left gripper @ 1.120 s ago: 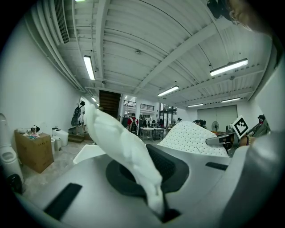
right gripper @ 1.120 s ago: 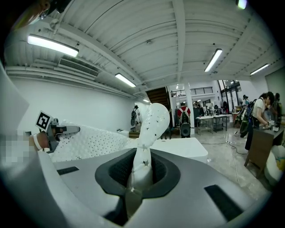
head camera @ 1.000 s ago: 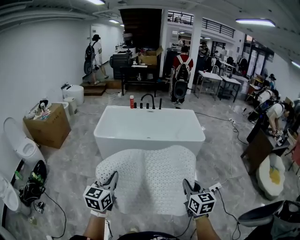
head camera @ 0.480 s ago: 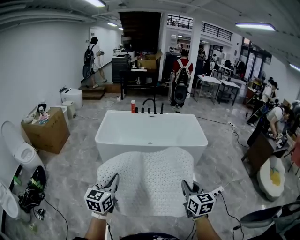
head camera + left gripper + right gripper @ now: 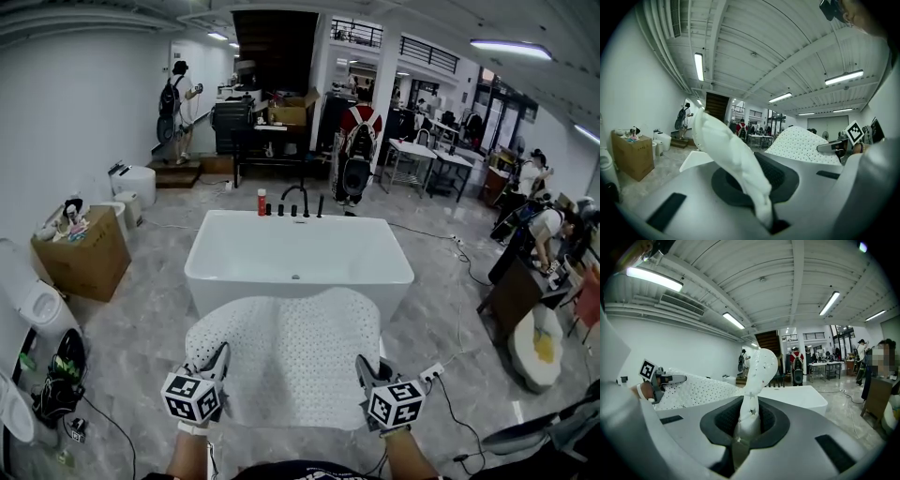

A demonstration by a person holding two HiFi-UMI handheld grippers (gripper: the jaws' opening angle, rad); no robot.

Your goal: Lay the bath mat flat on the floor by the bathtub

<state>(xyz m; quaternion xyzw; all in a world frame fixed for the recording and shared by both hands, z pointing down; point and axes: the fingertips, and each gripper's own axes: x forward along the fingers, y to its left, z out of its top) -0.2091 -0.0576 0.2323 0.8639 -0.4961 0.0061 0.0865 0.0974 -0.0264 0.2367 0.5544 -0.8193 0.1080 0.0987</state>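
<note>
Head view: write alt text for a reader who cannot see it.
A white perforated bath mat is held spread by its two near corners, the left gripper and the right gripper each shut on one, just before a white bathtub on a grey floor. People and tables stand beyond.

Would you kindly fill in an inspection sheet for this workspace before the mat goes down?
Surface: grey marbled floor.
Job's things: white perforated bath mat held spread above the floor, before the white bathtub; not yet laid.
Clutter: cardboard box, toilet and black bag at left.
Grippers: left gripper and right gripper each shut on a near corner of the bath mat.
Cables: power strip with cable on the floor at right.
Surroundings: people and tables beyond the bathtub.
</note>
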